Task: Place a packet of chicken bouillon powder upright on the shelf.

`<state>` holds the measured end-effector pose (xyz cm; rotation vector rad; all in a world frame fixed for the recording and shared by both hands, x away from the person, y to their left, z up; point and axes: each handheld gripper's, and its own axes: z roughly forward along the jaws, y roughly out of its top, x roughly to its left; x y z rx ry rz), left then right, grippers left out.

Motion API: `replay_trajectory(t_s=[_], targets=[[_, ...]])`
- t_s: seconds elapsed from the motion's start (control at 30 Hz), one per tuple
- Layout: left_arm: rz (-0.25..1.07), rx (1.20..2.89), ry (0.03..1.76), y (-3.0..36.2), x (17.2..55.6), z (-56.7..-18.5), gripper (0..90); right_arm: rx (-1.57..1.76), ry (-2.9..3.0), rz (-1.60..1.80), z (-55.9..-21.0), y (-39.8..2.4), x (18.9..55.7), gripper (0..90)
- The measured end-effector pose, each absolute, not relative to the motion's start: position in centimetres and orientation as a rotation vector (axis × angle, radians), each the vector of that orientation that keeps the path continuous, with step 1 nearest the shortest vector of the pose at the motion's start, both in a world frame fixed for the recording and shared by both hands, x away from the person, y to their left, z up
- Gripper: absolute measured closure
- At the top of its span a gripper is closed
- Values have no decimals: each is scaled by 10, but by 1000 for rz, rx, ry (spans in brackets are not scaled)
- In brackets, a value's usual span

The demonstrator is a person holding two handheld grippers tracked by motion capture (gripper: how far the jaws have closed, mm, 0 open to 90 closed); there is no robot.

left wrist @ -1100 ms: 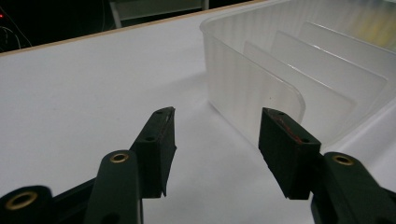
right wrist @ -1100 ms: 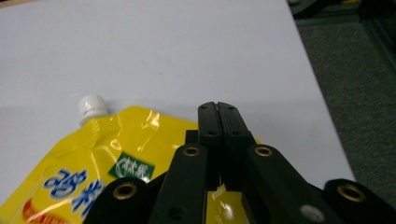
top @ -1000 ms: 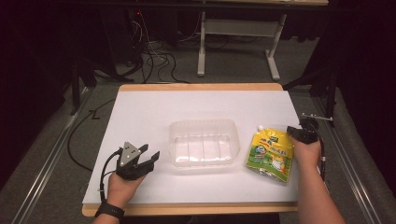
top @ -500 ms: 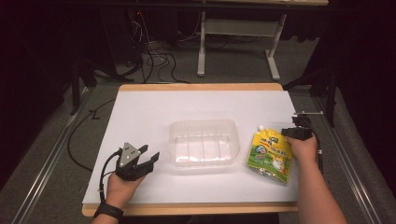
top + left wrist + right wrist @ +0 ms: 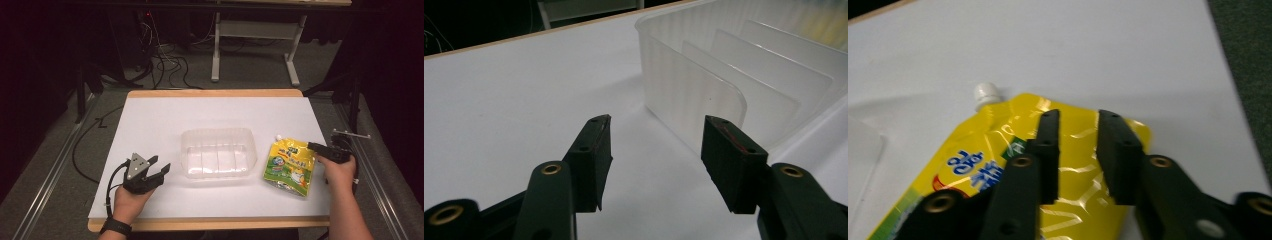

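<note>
The yellow spouted pouch (image 5: pixel 290 167) lies flat on the table (image 5: pixel 165 120) near its right edge, toward the front corner, with its long axis running from the white cap (image 5: pixel 984 93) at the far end back toward the person. It is placed just beside the right end of the clear plastic container (image 5: pixel 218 152), apart from it. The right hand-held gripper (image 5: pixel 320 148) is seen at the pouch's far right corner, so the pouch lies to its left and toward the front edge; in the right gripper view the jaws are held above the foil, parted with a gap, having just been opening, and nothing is clamped between them. The right hand is judged much the nearer. The left hand-held gripper (image 5: pixel 160 167) rests open and empty near the front left edge, aimed at the container's left wall.
</note>
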<state>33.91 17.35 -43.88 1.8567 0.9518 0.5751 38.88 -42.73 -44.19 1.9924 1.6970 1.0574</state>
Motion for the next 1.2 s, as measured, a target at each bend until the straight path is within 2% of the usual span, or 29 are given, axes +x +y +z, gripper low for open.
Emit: replay_trajectory(t_s=[0.1,0.37,0.5,0.53,0.83,1.03,1.07,1.1,1.2], targets=[[573,1859,954,173,340,-439,462,2026,1642,1154,-448,-441,374,575],[576,1871,949,169,338,-440,462,2103,1604,1282,-474,-448,369,573],[574,1867,950,169,338,-440,462,2122,1614,1325,-484,-449,373,786],[569,1866,954,170,339,-441,462,2119,1631,1306,-484,-448,372,883],[561,1871,953,169,339,-441,465,1949,1827,1166,-474,-419,365,900],[535,1878,993,168,344,-443,573,1923,1844,1151,-468,-407,350,899],[529,1880,1004,166,346,-445,606,1931,1822,1159,-467,-407,347,877],[513,1884,1016,164,349,-448,729,1946,1796,1174,-465,-407,343,804],[480,1901,1049,149,360,-456,852,1979,1755,1195,-465,-407,338,741]])
